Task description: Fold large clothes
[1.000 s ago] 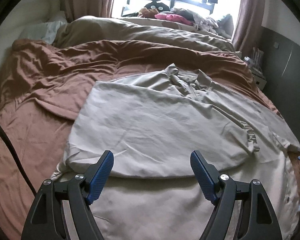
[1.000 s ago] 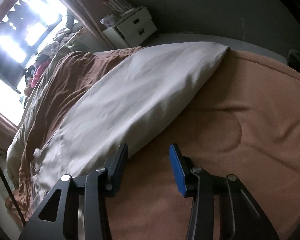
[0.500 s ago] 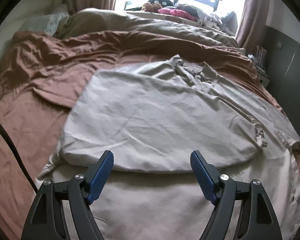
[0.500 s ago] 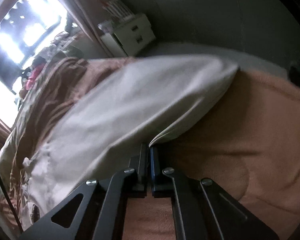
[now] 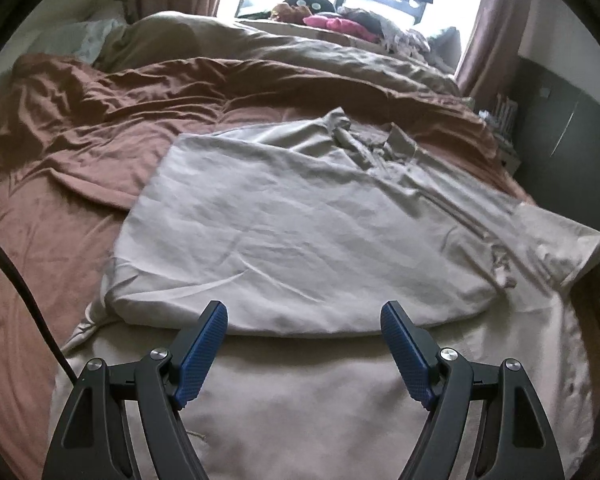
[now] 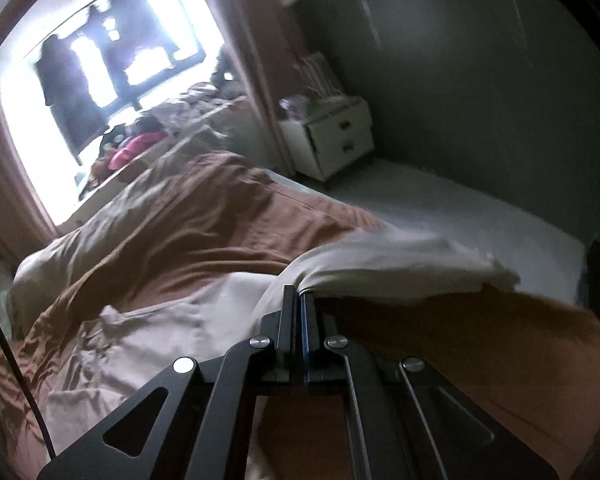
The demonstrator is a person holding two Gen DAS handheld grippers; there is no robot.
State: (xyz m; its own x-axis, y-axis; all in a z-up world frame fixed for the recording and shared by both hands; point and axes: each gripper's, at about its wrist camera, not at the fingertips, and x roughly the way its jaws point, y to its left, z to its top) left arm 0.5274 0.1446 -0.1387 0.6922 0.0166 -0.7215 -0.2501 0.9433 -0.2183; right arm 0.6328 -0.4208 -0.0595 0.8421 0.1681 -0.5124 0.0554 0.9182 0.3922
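Right gripper clamped on hem of pale beige creased cotton shirt — blurry, seemingly lifted; left gripper spread, empty — no readable writing.

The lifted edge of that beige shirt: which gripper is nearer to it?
Right. The right gripper has its jaws shut on the beige shirt edge; the left gripper, open, hangs above the shirt's middle.

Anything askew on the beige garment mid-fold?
Yes. The collar area at the far end of the beige garment is bunched and twisted instead of flat, and the folded flap's near edge curves unevenly. The right edge is lifted, pinched in the shut right hand-held gripper.
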